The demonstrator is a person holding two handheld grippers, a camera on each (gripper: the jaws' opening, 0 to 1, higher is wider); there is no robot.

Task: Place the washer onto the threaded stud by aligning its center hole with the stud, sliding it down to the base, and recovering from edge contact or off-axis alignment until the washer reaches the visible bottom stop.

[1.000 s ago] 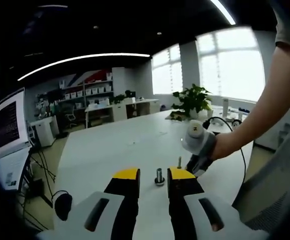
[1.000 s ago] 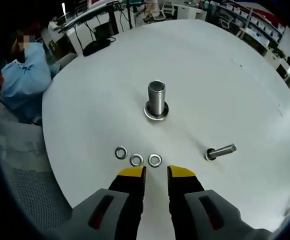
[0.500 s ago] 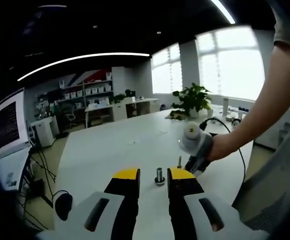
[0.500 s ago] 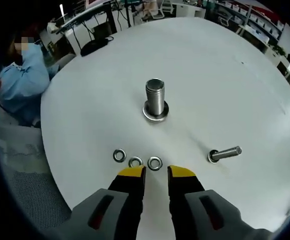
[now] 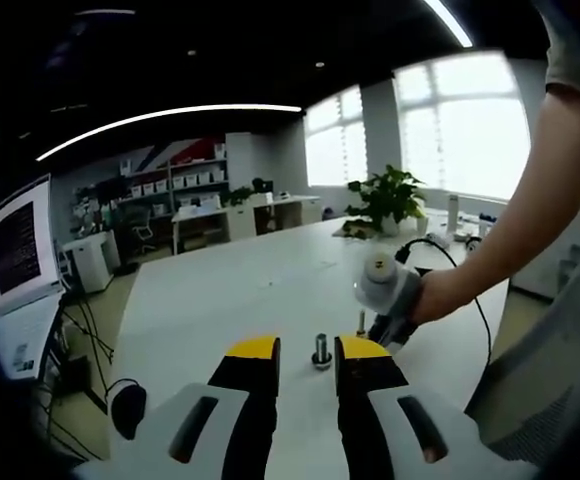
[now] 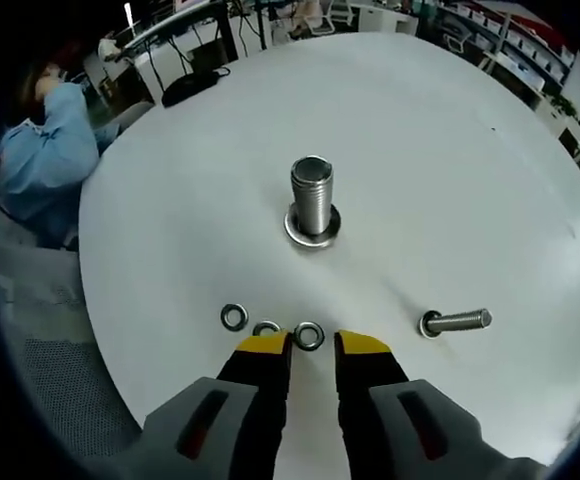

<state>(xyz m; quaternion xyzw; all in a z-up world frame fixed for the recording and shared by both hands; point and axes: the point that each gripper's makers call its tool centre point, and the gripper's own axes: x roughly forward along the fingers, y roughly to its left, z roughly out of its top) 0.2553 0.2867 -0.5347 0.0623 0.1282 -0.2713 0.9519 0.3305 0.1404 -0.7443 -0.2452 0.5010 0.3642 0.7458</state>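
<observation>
Closer now than a second ago: three washers nearer the tips in the right gripper view, stud larger, lying bolt swung out toward the view's right. Right gripper (image 6: pixel 312 345) jaws narrowly parted, nothing between them, tips at the washer row. Middle washer (image 6: pixel 266 328) half hidden behind the left tip; nearest washer (image 6: pixel 309 335) just ahead of the gap, likely the pick target; third washer (image 6: pixel 234 317) beside it, clear of the jaws. Threaded stud (image 6: pixel 312 196) upright beyond on the white table (image 6: pixel 450 170), wide base collar visible, no washer on it yet. Loose bolt (image 6: pixel 456 321) lying flat, off to the side. Left gripper (image 5: pixel 307 349) held back and low, jaws slightly apart, empty, apparently idle. Stud (image 5: pixel 322 350) small between its tips; threads not resolvable there. Person's hand (image 5: pixel 440 298) on the other gripper at right. Seated figure at table edge, cut off.
</observation>
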